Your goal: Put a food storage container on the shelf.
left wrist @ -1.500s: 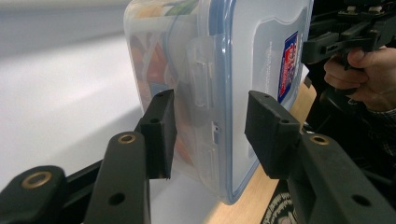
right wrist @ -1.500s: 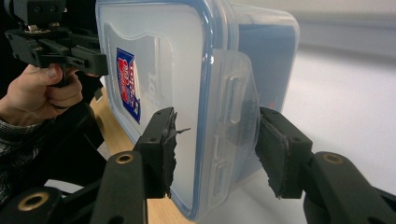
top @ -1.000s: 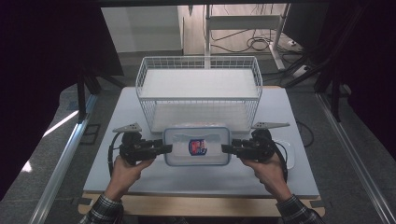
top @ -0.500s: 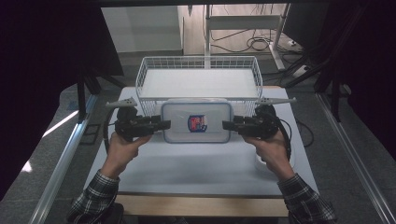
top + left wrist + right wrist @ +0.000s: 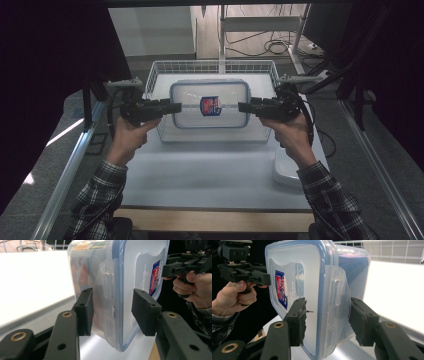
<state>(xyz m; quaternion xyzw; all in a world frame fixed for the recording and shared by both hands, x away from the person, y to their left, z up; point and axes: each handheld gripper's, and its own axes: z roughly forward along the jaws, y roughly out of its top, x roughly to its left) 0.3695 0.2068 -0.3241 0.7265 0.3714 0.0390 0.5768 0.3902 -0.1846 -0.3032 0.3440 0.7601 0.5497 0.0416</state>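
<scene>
The clear rectangular plastic container with the blue-rimmed snap lid (image 5: 210,104) is hanging in the air between the two grippers, level, lid facing up, and it is sitting above the white wire basket (image 5: 155,82) at the far edge of the white bench (image 5: 210,170). The red and blue label (image 5: 210,105) is showing in the middle of the lid.

The left gripper (image 5: 172,107) is reaching in from the container's left end. In the left gripper view its two black jaws are straddling that end, one at the tub wall and one on the lid side, and the left gripper (image 5: 112,311) is framing the clear side latch (image 5: 107,290); a sliver of gap is showing at the lid-side pad, so I cannot tell whether it is truly clamped on.

The right gripper (image 5: 246,107) is coming in from the opposite end. In the right gripper view the right gripper (image 5: 327,317) is bracketing the blue rim and latch of the container (image 5: 294,285), pads close on both faces, but firm contact is not clear here either.

Both hands are wrapping the gripper handles, the left hand (image 5: 129,131) and the right hand (image 5: 290,131), plaid sleeves trailing back toward the bench's near edge. A white rounded object (image 5: 286,172) is lying by the bench's right edge, beside the right forearm.
</scene>
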